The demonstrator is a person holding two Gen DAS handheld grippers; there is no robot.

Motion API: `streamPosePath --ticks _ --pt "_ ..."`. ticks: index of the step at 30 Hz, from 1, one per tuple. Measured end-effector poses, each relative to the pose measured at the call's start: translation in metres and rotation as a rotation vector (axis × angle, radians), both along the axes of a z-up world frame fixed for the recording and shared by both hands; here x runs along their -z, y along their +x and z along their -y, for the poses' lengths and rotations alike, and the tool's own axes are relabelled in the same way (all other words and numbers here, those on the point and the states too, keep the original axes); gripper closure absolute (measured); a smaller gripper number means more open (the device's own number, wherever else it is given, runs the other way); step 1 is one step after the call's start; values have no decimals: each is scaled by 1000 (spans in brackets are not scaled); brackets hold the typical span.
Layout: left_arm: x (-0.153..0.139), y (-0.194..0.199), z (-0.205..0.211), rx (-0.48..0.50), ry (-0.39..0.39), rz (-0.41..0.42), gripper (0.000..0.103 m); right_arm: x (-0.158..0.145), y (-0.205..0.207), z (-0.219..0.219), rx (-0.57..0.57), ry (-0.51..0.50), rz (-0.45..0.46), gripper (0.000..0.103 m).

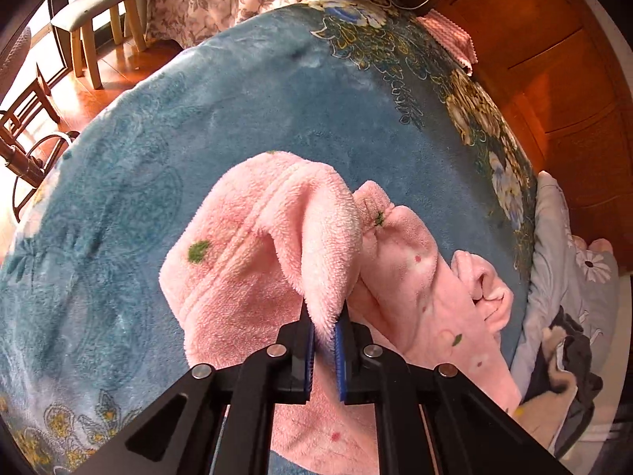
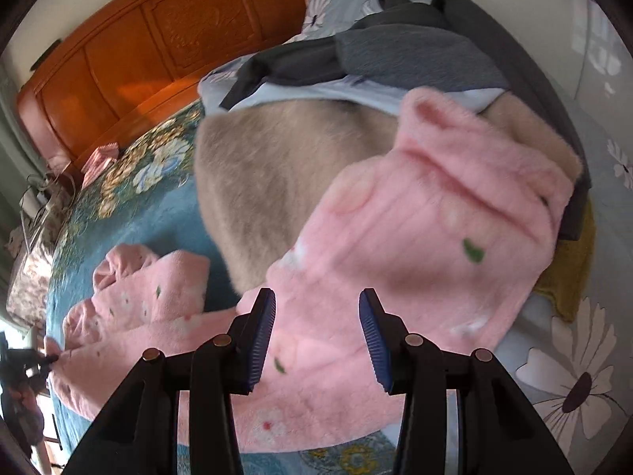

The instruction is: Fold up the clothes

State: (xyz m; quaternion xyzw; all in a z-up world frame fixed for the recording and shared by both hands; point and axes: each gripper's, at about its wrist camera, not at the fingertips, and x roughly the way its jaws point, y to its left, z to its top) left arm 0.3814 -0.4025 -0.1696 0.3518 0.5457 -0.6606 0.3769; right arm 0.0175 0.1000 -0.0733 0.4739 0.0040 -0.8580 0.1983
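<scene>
A pink fleece garment point(image 1: 253, 261) with small green and red flower marks lies on a blue plush blanket point(image 1: 221, 118) over the bed. My left gripper point(image 1: 325, 316) is shut on a fold of the pink fleece and lifts it off the blanket. In the right wrist view the same garment point(image 2: 415, 237) spreads below my right gripper point(image 2: 316, 308), which is open and empty just above it. My left gripper shows small at the far left of that view point(image 2: 43, 358), holding the garment's edge.
A beige furry cloth point(image 2: 269, 182), grey clothes point(image 2: 415, 51) and a pale flowered quilt point(image 2: 573, 376) lie beside the garment. A wooden headboard point(image 2: 138, 51) stands behind. A stool point(image 1: 99, 19) and chairs stand on the wood floor past the bed's edge.
</scene>
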Motion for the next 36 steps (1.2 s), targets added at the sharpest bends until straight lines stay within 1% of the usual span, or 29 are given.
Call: streamPosePath --ticks 2,3,4,5,6,12,14,15,19,21,24,26,27,29,30,32,33,34,36 --pt "-7 4 -7 7 -10 -17 94 -12 -17 -7 56 -42 -8 58" --pt "-8 5 -8 10 -15 -17 94 -18 -25 -10 84 -70 -12 53" --pt "-10 5 -10 12 -20 -17 94 -23 -31 -11 107 -95 -18 42" --pt "-12 6 -11 15 -26 -17 94 -28 -37 -10 134 -114 -27 40" --pt "-14 6 -13 17 -31 -17 94 -30 -43 -7 165 -109 -34 40" --pt "-22 10 -20 38 -59 -23 94 -4 -66 -11 248 0 58 41" --pt "-24 10 -20 39 -64 -31 94 4 -74 -12 276 37 90 73" --pt "-25 10 -20 39 -68 -35 94 5 -73 -18 270 29 95 95" --pt "-34 7 -22 48 -88 -47 94 5 -68 -43 242 -6 115 96" --pt "-44 3 -21 54 -100 -65 95 -25 -68 -38 187 -72 70 96" --pt "-75 1 -18 43 -125 -170 95 -71 -69 -31 102 -174 1 97" --pt "-107 5 -16 38 -175 -242 95 -101 -69 -26 45 -241 -45 97" --pt "-124 9 -17 39 -210 -274 95 -123 -67 -24 12 -285 -84 97" --pt "-152 18 -19 50 -272 -321 95 -171 -57 -24 -43 -367 -198 97" --pt "-161 24 -21 61 -302 -316 95 -191 -50 -26 -64 -406 -257 97" --pt "-176 34 -28 86 -356 -296 95 -216 -38 -39 -76 -450 -352 97" --pt "-174 36 -33 107 -366 -254 95 -218 -34 -45 -74 -451 -376 97" --pt "-171 39 -39 129 -369 -213 95 -213 -32 -52 -67 -430 -374 97" --pt "-148 44 -53 173 -320 -140 95 -181 -37 -66 -36 -356 -307 97"
